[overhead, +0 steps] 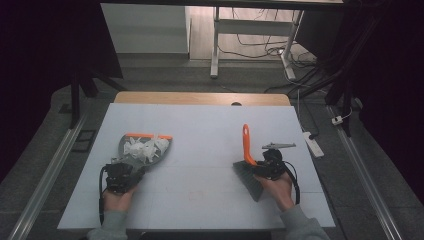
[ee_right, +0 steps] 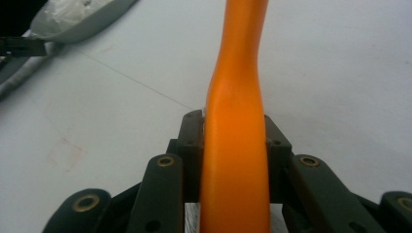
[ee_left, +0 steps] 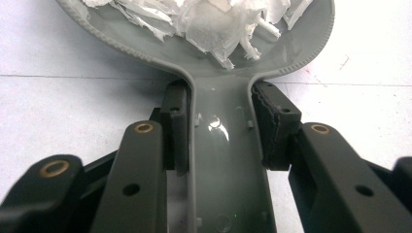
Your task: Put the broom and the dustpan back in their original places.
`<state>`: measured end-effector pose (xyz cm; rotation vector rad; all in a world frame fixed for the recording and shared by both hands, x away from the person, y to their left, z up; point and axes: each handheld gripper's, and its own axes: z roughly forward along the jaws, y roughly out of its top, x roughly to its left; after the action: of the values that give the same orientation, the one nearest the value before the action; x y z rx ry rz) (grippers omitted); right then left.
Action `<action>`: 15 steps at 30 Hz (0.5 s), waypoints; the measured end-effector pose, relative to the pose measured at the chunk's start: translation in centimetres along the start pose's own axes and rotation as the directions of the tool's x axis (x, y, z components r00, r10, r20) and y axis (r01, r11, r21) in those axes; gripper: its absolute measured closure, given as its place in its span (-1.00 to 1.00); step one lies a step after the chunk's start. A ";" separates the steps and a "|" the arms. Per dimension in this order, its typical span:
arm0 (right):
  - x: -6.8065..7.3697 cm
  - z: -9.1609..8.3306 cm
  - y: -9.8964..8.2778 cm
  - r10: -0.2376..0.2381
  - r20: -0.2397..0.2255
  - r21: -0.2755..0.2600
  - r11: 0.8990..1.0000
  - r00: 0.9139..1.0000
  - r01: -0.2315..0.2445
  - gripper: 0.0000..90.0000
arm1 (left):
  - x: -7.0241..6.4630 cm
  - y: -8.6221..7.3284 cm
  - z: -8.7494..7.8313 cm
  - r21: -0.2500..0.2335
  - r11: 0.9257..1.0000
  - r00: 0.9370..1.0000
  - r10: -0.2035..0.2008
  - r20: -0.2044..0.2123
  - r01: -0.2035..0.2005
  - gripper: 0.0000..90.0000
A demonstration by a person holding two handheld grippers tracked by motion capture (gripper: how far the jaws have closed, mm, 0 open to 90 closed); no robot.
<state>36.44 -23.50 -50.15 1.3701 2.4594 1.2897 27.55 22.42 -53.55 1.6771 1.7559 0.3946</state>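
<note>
A grey dustpan point(overhead: 131, 146) with an orange front lip lies on the white table at the left and holds a heap of torn white paper scraps point(overhead: 146, 148). My left gripper point(overhead: 136, 171) is shut on its handle point(ee_left: 221, 145), with the pads point(ee_left: 176, 127) pressed against both sides. The scraps point(ee_left: 209, 19) lie just beyond the handle. At the right, my right gripper point(overhead: 256, 166) is shut on a hand brush point(overhead: 246, 142) with an orange handle point(ee_right: 235, 97) and grey bristles point(overhead: 251, 179). The bristles rest on the table near the hand. The dustpan point(ee_right: 82, 19) lies far off to the left.
The white table top point(overhead: 200, 125) has a wooden strip along its far edge point(overhead: 200, 98). On the floor to the right lie a white power strip point(overhead: 313, 142) and cables. A desk frame point(overhead: 215, 50) stands beyond the table.
</note>
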 end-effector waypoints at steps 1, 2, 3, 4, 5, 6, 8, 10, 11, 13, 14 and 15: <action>-0.1 0.0 0.0 0.005 0.002 0.004 1.000 1.000 -0.005 0.53 | 0.0 0.0 0.0 0.000 1.000 1.000 0.001 0.001 -0.001 0.36; -0.3 0.0 0.0 0.009 0.002 0.008 1.000 1.000 -0.009 0.53 | 0.0 0.0 0.0 0.000 1.000 1.000 0.002 0.000 -0.002 0.36; -0.4 0.1 0.0 0.011 0.003 0.010 1.000 1.000 -0.011 0.52 | 0.0 0.0 0.0 -0.001 1.000 1.000 0.002 -0.001 -0.002 0.36; -0.5 0.1 0.0 0.012 0.008 0.014 1.000 1.000 -0.013 0.52 | 0.0 0.0 0.0 -0.001 1.000 1.000 0.003 -0.001 -0.003 0.36; -0.6 0.1 0.0 0.016 0.011 0.016 1.000 1.000 -0.016 0.52 | 0.0 0.0 0.0 -0.001 1.000 1.000 0.005 -0.001 -0.005 0.36; -0.8 0.1 0.0 0.021 0.008 0.016 1.000 1.000 -0.021 0.52 | 0.0 0.0 0.0 -0.001 1.000 1.000 0.006 -0.002 -0.006 0.36; -1.0 0.1 0.0 0.025 0.014 0.019 0.999 1.000 -0.025 0.51 | 0.0 0.0 0.0 0.000 1.000 1.000 0.008 -0.001 -0.008 0.35; -1.2 0.2 0.0 0.029 0.011 0.020 0.999 1.000 -0.029 0.51 | 0.0 0.0 0.0 0.000 1.000 1.000 0.007 -0.002 -0.007 0.35; -1.3 0.2 0.0 0.032 0.012 0.023 0.999 0.999 -0.032 0.51 | 0.0 0.0 0.0 -0.001 1.000 1.000 0.008 0.000 -0.008 0.35; -1.4 0.3 0.1 0.036 0.012 0.025 0.999 0.999 -0.036 0.51 | 0.0 0.0 0.0 -0.003 1.000 1.000 0.008 0.002 -0.008 0.34; -1.5 0.3 0.1 0.036 0.012 0.028 0.999 0.999 -0.037 0.51 | 0.0 0.0 0.0 -0.005 1.000 1.000 0.008 0.003 -0.008 0.33; -1.5 0.3 0.1 0.038 0.009 0.029 0.999 0.999 -0.038 0.51 | 0.0 0.0 -0.1 -0.005 1.000 1.000 0.009 0.004 -0.009 0.31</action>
<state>37.57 -24.37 -50.82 1.4326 2.4685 1.2567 27.47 22.40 -53.53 1.6821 1.7435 0.3990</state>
